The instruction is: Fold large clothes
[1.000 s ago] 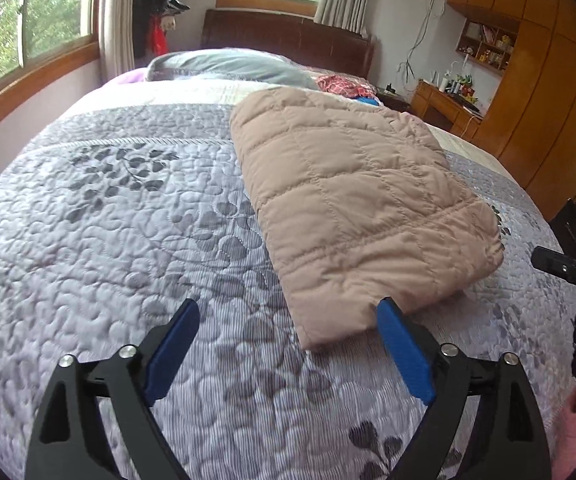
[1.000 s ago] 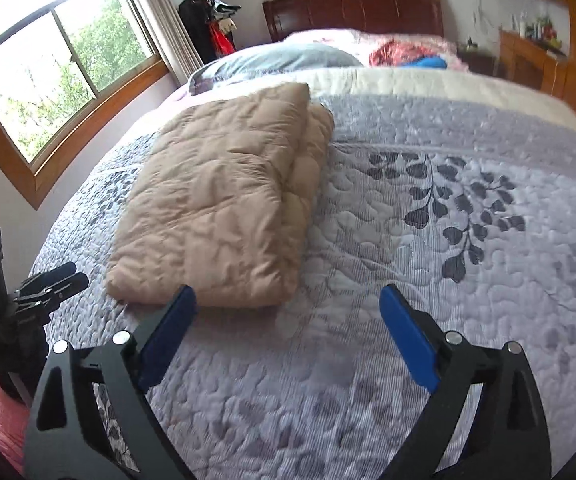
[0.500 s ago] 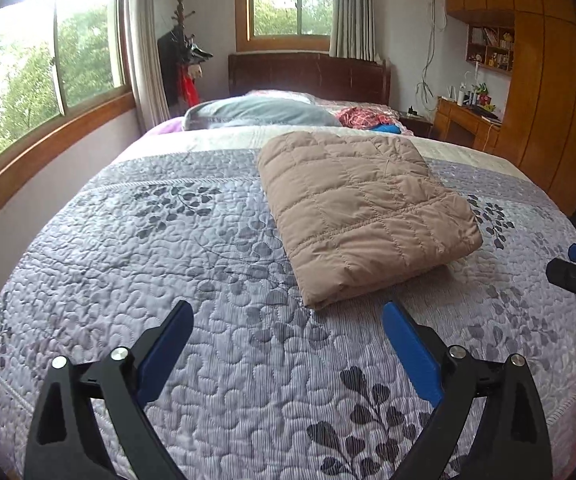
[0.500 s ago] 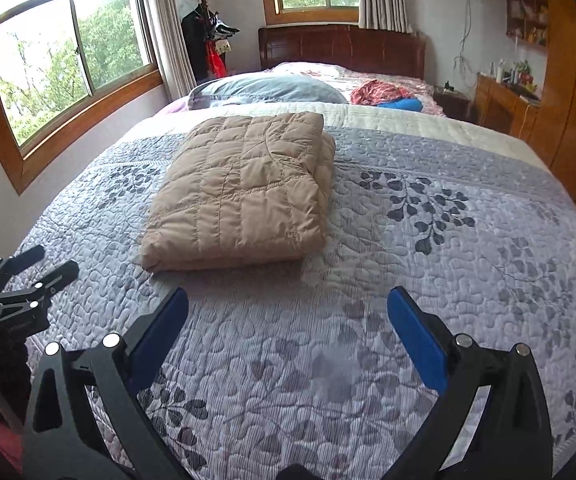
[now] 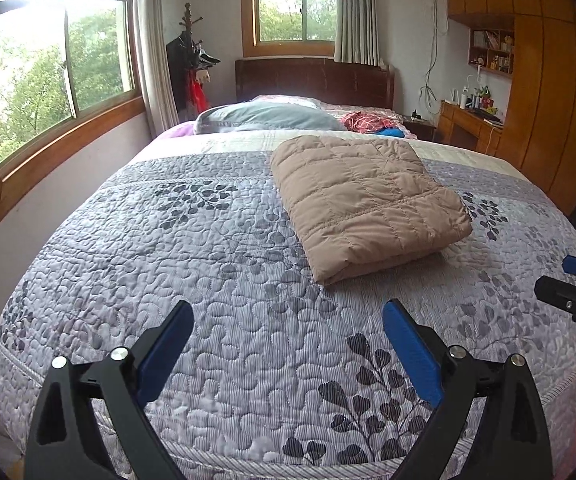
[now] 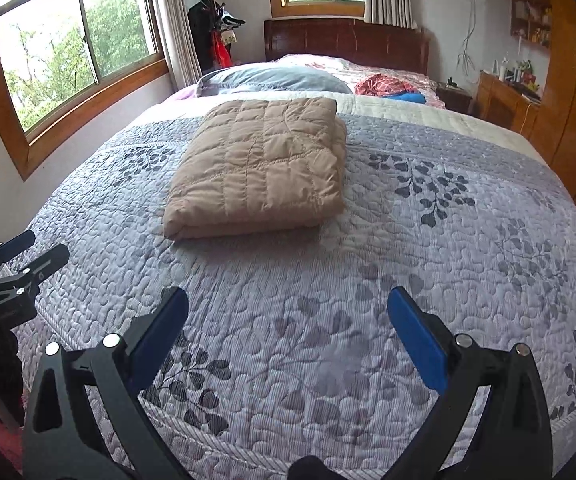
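I'm seeing the bed lying under a grey leaf-print quilt, with the folded tan padded garment resting at one o'clock and pillows sitting at twelve.

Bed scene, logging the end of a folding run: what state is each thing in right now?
Tan jacket: folded into a compact rectangle, lying flat on the bedspread, untouched.
Left gripper: open, empty, above the bedspread.
Right gripper: open, empty, apart from the jacket.
Bedspread: spread flat.
Grey pillow: lying at the head of the bed.
Red cloth: crumpled, unfolded.
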### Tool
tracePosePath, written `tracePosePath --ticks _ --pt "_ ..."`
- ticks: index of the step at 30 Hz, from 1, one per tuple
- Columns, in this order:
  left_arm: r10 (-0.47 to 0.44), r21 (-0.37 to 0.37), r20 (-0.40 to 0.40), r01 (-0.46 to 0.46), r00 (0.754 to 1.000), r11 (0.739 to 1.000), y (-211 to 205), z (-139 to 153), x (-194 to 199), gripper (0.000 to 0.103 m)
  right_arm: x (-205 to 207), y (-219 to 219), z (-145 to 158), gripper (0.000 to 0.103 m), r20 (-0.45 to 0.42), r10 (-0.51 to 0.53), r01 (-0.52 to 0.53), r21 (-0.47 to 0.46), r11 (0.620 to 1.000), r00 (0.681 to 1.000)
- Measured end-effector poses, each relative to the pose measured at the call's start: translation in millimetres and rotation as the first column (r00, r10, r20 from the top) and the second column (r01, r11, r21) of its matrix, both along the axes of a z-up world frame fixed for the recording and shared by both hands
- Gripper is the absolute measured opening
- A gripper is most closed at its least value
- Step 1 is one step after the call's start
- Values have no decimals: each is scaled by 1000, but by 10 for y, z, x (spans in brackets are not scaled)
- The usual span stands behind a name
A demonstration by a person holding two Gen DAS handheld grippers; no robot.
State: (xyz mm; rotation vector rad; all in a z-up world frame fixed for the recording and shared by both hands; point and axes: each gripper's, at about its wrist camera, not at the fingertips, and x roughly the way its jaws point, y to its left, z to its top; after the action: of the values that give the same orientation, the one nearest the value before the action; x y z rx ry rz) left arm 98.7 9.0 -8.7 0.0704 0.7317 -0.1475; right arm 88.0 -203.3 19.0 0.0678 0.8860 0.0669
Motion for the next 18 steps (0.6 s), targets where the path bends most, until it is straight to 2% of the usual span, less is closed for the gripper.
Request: tracePosePath --ticks 5,18 --pt "4 9 16 -4 1000 1000 3 5 -67 96 -1 -11 -75 99 -25 -3 3 2 1000 1000" --pt "6 8 8 -6 1000 1000 21 -35 -72 96 -40 18 -64 99 -18 11 -12 -9 1000 1000"
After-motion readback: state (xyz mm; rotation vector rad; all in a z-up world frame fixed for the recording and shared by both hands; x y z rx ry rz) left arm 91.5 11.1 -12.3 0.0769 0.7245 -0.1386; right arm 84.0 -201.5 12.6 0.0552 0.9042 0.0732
